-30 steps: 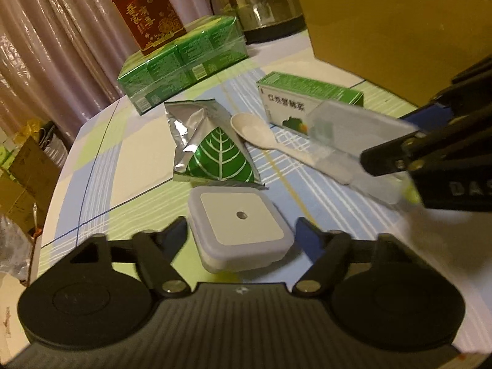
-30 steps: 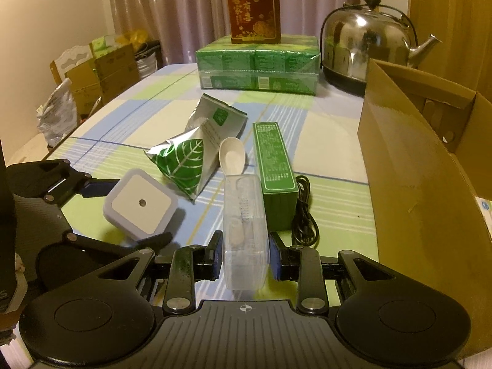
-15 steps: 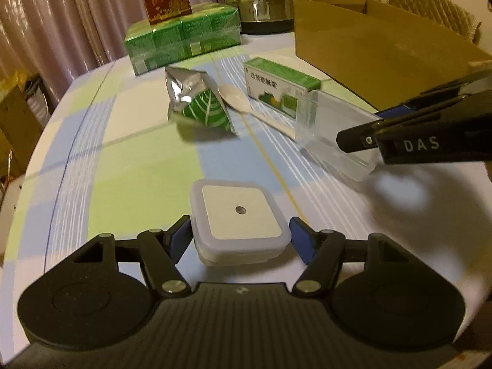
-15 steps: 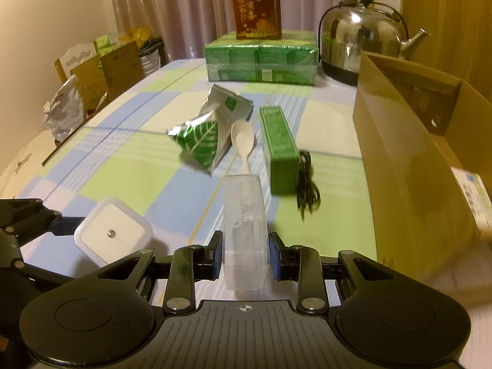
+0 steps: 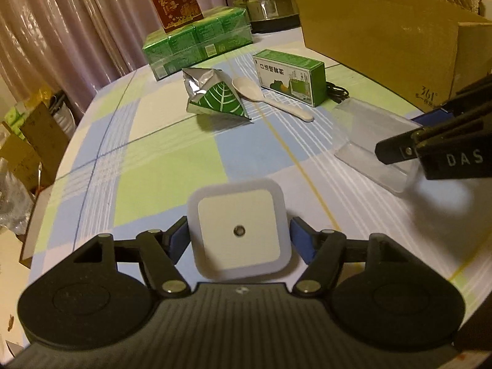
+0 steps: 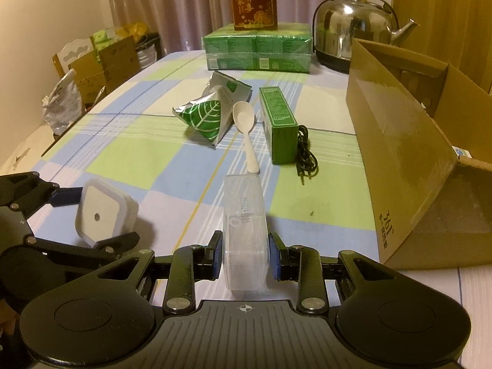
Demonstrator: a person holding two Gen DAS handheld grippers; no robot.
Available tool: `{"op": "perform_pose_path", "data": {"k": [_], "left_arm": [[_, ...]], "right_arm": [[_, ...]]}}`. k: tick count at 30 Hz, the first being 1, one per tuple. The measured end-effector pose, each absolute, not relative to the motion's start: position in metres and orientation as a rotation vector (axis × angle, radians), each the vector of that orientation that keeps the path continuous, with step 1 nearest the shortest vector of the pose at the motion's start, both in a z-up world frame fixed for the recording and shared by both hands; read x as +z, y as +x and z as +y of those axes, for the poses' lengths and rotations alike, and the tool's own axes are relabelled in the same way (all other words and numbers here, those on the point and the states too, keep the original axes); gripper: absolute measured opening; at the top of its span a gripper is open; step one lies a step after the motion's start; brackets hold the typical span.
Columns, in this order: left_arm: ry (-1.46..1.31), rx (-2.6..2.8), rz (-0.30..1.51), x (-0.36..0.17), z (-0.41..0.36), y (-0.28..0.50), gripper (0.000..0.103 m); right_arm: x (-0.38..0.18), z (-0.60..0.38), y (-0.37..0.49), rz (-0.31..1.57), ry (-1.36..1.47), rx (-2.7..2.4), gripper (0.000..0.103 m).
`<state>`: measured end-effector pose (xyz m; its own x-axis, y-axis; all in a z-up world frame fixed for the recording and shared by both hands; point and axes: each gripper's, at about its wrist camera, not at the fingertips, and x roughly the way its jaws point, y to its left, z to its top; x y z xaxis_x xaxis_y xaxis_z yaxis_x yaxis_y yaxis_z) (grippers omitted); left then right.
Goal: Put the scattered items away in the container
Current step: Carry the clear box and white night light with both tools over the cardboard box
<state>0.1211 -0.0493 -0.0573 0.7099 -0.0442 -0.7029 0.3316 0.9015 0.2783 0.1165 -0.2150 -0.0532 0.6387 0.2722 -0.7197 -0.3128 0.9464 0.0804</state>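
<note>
My left gripper (image 5: 238, 240) is shut on a square white night light (image 5: 238, 229) and holds it above the table; it also shows in the right wrist view (image 6: 100, 212). My right gripper (image 6: 244, 253) is shut on a clear plastic case (image 6: 244, 233), which shows in the left wrist view (image 5: 372, 141) too. The open cardboard box (image 6: 409, 141) stands at the right. On the checked tablecloth lie a green leaf foil pouch (image 6: 209, 117), a white spoon (image 6: 246, 129), a green carton (image 6: 278, 126) and a black cable (image 6: 304, 153).
A stack of green packs (image 6: 256, 50) with a red box (image 6: 252, 0) on top and a steel kettle (image 6: 353, 30) stand at the far end. Cardboard boxes and bags (image 6: 92, 64) sit on the floor left of the table.
Both grippers have lifted and drawn back toward the near table edge with their items held. The night light and the clear case are off the tablecloth.
</note>
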Motion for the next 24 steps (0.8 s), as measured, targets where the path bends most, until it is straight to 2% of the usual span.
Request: {"op": "perform_pose_path", "data": {"k": [11,18,24], "left_arm": [[0.32,-0.175,0.785,-0.059,-0.039,0.12,0.066],[0.249,-0.168,0.797,-0.058,-0.032,0.121,0.066],[0.204,-0.164,0.803,-0.057,-0.027,0.123,0.066]], "right_arm": [[-0.057,-0.212,0.118,0.822,-0.065,0.339,0.028],[-0.062,-0.204,0.125,0.84,-0.098,0.346,0.032],[-0.066,-0.196,0.132,0.84,-0.136,0.35,0.043]]}}
